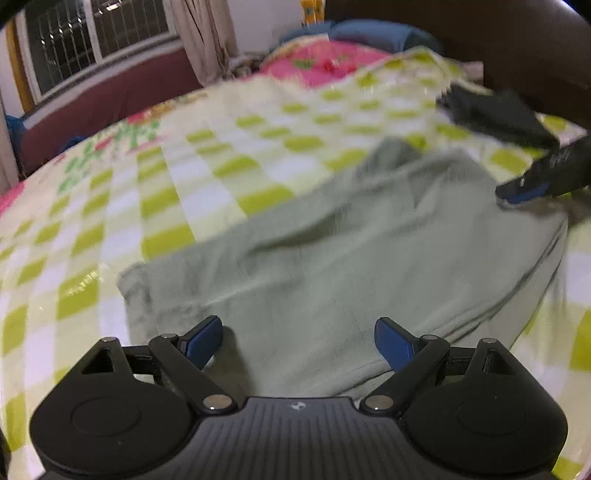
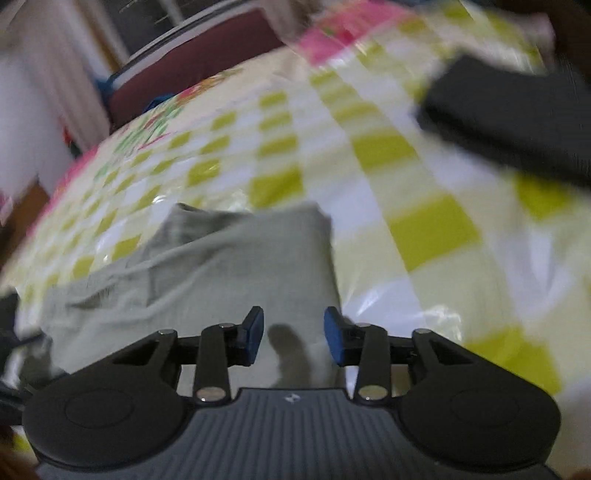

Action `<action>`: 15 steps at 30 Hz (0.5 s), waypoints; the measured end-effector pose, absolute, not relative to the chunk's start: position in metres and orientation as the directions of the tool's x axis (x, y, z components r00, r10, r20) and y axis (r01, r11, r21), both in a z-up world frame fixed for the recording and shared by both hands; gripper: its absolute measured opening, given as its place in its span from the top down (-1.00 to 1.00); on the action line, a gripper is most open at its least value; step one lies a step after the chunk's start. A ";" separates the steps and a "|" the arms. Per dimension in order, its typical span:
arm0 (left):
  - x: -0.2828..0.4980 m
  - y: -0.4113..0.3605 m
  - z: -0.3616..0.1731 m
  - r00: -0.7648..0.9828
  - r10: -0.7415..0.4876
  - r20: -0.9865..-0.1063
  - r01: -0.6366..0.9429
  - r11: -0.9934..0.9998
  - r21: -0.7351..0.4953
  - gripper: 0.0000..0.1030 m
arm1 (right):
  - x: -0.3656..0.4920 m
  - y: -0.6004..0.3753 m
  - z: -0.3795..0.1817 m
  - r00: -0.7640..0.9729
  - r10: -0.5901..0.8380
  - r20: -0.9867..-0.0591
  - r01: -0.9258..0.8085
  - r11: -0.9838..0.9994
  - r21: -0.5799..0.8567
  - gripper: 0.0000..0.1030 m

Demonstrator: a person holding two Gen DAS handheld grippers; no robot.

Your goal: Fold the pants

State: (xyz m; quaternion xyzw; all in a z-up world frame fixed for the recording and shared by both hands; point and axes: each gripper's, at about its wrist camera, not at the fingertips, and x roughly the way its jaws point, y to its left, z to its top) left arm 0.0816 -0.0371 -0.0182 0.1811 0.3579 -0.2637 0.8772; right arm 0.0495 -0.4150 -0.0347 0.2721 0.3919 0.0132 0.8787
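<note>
Pale grey-green pants (image 1: 332, 251) lie folded over on a bed with a green and white checked sheet (image 1: 184, 177). My left gripper (image 1: 297, 341) is open and empty, just above the near edge of the pants. My right gripper (image 2: 293, 338) is open and empty over the pants (image 2: 221, 266), near their right edge. It also shows in the left wrist view (image 1: 524, 188) at the far right edge of the pants. Both views are blurred by motion.
A dark folded cloth (image 1: 495, 114) lies on the sheet beyond the pants; it also shows in the right wrist view (image 2: 517, 118). A pink pillow (image 1: 325, 62) and blue bedding (image 1: 376, 33) are at the head. A maroon bed frame (image 1: 103, 96) runs along the far side.
</note>
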 end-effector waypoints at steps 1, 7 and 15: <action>0.081 -0.038 -0.020 0.604 -0.327 -0.727 0.592 0.794 0.135 -0.98 | 0.048 -0.418 -0.037 0.700 0.283 -0.656 0.174 0.823 0.541 0.25; 0.081 -0.044 -0.018 0.600 -0.305 -0.740 0.600 0.783 0.164 -0.99 | 0.049 -0.437 -0.048 0.702 0.390 -0.596 0.129 0.753 0.645 0.46; 0.081 -0.059 -0.015 0.605 -0.293 -0.740 0.623 0.754 0.210 -0.99 | 0.050 -0.455 -0.037 0.658 0.343 -0.671 0.135 0.822 0.553 0.42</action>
